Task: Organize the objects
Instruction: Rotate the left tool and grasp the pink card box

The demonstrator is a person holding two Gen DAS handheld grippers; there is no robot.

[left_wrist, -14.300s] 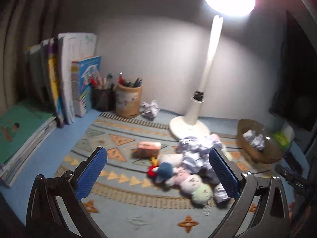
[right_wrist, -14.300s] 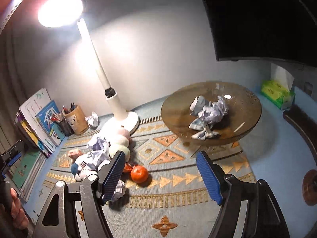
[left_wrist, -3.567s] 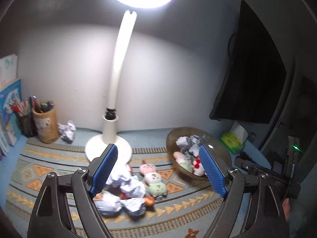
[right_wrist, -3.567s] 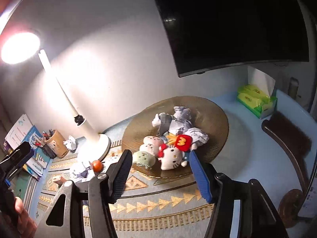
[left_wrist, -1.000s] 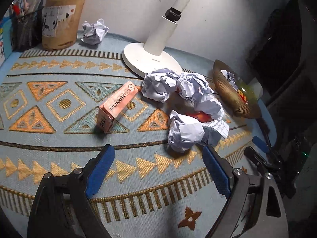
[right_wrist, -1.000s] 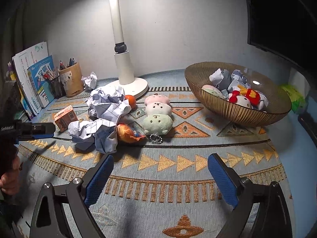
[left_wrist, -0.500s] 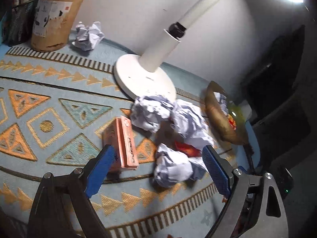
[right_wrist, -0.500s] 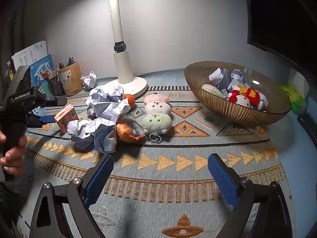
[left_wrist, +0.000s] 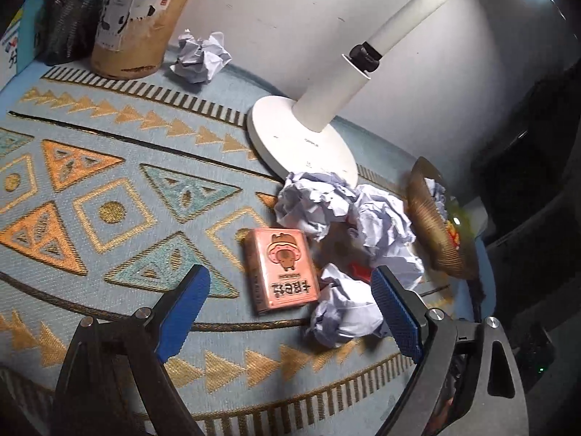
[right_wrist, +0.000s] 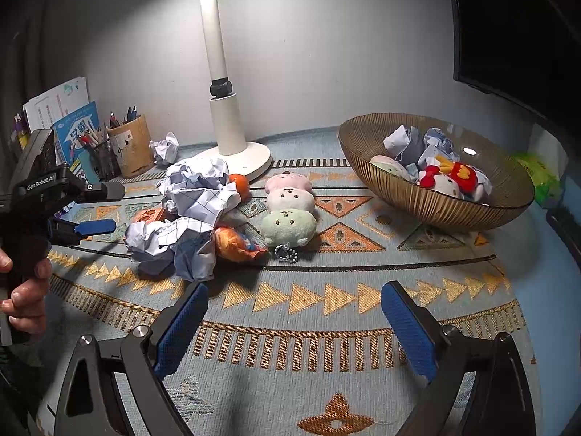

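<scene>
Left wrist view, change: since half a second ago the left gripper (left_wrist: 287, 312) has closed in on the pink box (left_wrist: 280, 269), which now lies flat, face up, between its blue fingers (left_wrist: 182, 312).
Left gripper state: jaws wide apart, holding nothing, hovering over the patterned mat (left_wrist: 109, 214).
Pink box: printed with a cartoon figure and a line of characters I cannot read; it touches the crumpled paper balls (left_wrist: 348, 218) on its far side.
Lamp: white lamp base (left_wrist: 301, 145) just behind the paper; small lettering on it is too faint to read.
Pencil cup: brown pencil cup (left_wrist: 138, 25) carries pasted labels, illegible.
Right wrist view, change: right gripper (right_wrist: 294, 330) sits where it was, and the left gripper (right_wrist: 94, 227) has pushed further toward the paper pile.
Right gripper state: fingers spread, empty, above the mat (right_wrist: 326, 327).
Writing: "GenRobot.AI" on the left gripper's body.
Toys: three-headed plush (right_wrist: 288, 210) lies on the mat beside an orange (right_wrist: 240, 184).
Bowl: ribbed bowl (right_wrist: 435, 203) holds paper and plush toys, one showing a yellow "M".
</scene>
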